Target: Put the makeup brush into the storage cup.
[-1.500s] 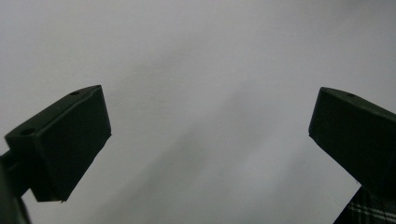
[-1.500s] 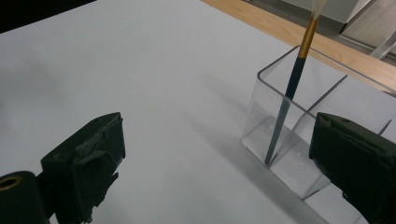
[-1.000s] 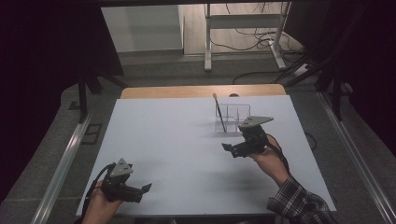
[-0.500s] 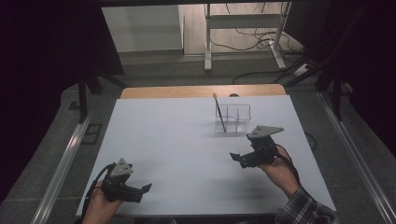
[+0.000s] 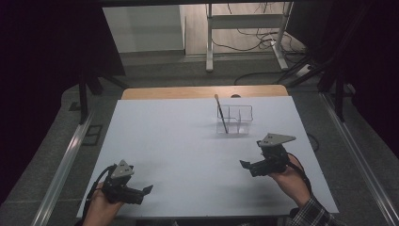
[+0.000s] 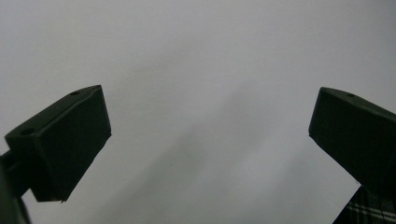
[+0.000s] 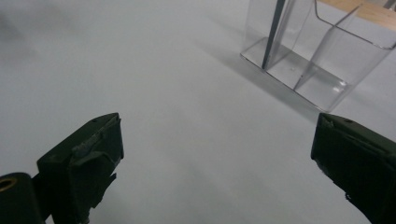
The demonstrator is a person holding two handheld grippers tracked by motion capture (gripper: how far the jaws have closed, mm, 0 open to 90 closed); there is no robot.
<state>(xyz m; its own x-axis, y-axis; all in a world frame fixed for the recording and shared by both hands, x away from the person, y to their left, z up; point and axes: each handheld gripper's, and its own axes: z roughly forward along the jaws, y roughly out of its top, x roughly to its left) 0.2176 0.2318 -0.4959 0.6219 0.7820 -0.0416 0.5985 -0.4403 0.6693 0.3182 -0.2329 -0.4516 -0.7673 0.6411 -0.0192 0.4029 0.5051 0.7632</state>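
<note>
**Both grippers empty, pen standing in the clear holder**

The right gripper (image 5: 248,165) hangs over the white table (image 5: 188,155) on the near right side, jaws spread wide with nothing between them. In the right gripper view the two black jaws stand far apart over bare white surface, and ahead of them sits the clear holder (image 7: 322,51), well apart from the jaw tips. Its top edge is cut off by the upper border of that view, so the full height is out of sight there.

From the high view, the clear holder (image 5: 234,119) sits on the far right part of the table, split by thin walls into compartments. A dark pen (image 5: 221,114) leans in the left compartment, tilted, its top poking above the rim. In the right gripper view the pen (image 7: 272,35) shows as a dark shaft, top cut off. How many compartments there are is hard to tell through the clear walls.

The left gripper (image 5: 141,192) sits at the near left corner, held low, jaws parted and holding nothing. The left gripper view shows its jaws wide over plain table, with a scrap of plaid sleeve (image 6: 369,210) at the bottom right corner.
</note>
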